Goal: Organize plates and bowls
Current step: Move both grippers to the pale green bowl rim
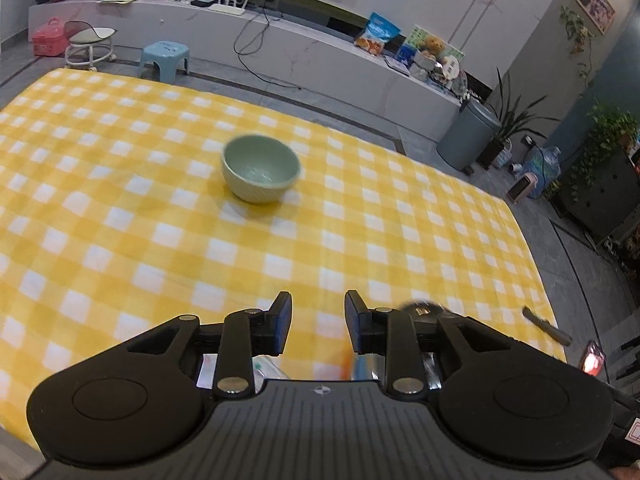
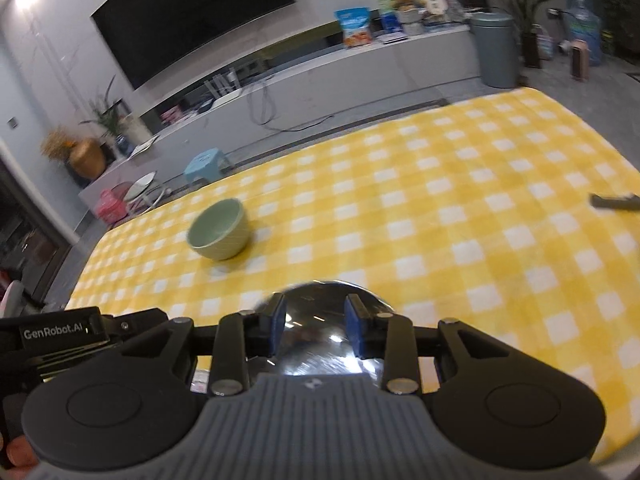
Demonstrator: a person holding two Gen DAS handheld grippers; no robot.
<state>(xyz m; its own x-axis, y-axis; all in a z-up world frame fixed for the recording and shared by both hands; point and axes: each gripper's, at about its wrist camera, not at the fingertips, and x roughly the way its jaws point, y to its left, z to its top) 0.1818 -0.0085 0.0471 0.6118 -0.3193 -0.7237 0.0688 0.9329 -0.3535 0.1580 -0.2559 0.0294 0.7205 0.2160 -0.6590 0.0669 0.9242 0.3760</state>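
A pale green bowl point(image 1: 260, 174) stands upright on the yellow checked cloth point(image 1: 120, 220), well ahead of my left gripper point(image 1: 318, 322). That gripper is open, with only cloth showing between its blue pads. In the right wrist view the same green bowl point(image 2: 218, 230) sits far off to the left. My right gripper point(image 2: 316, 330) is open. A shiny metal bowl point(image 2: 320, 344) lies close beneath and behind its fingers, and its rounded surface fills the gap between the pads. I cannot tell whether the pads touch it.
A dark flat object point(image 1: 546, 324) lies near the cloth's right edge, also visible as the dark flat object point(image 2: 614, 201) in the right wrist view. A blue stool point(image 1: 164, 60), a round seat, a grey bin point(image 1: 468, 136) and a long low cabinet stand beyond the table. Something colourful lies hidden under the left gripper.
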